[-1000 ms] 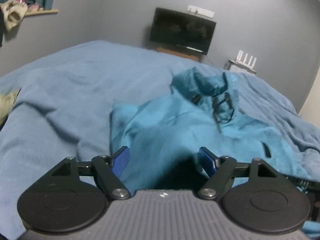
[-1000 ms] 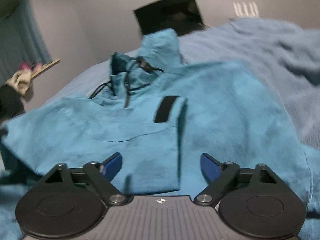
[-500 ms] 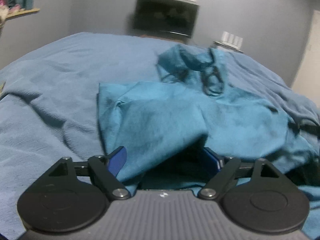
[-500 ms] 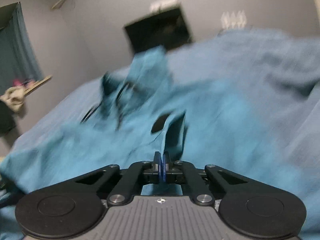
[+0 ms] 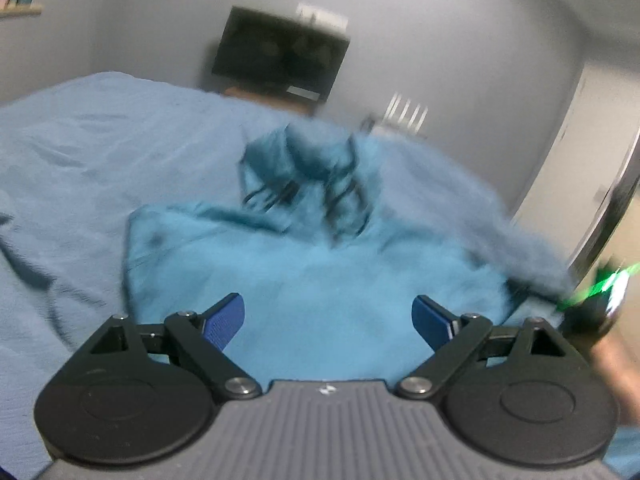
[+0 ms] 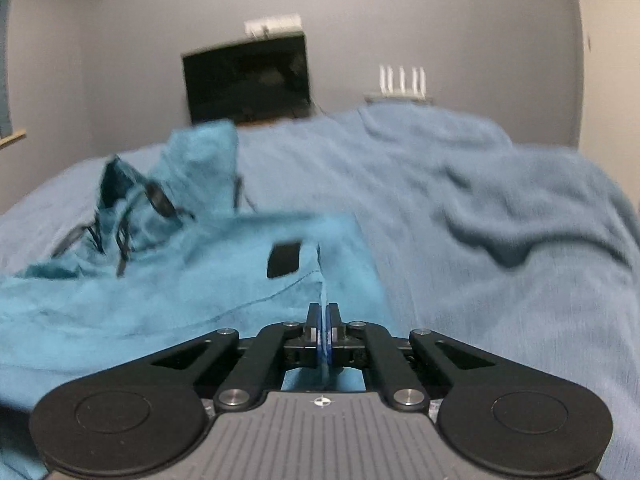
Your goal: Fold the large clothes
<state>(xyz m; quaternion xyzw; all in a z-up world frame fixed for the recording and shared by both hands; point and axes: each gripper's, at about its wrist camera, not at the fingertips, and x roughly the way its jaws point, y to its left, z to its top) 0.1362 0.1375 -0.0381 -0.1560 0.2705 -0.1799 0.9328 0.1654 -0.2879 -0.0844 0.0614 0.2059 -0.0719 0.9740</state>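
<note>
Teal fleece hooded pullover (image 6: 168,280) on blue blanket-covered bed (image 6: 500,240): partly folded, hood at 11 o'clock; right gripper (image 6: 323,330) clenched on its edge; left gripper (image 5: 324,318) released, empty; folds remain.

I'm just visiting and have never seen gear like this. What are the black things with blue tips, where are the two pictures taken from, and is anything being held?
No robot here: a person holds a two-finger gripper in each hand, and a small camera on each looks forward along its fingers. One picture comes from the left gripper, whose blue pads stand wide apart, holding nothing. The other comes from the right gripper, whose pads are pinched shut on an edge of the teal pullover. That pullover lies on a bed covered by a blue blanket. Behind are a dark screen and a white router. Both pictures are blurred.
</note>
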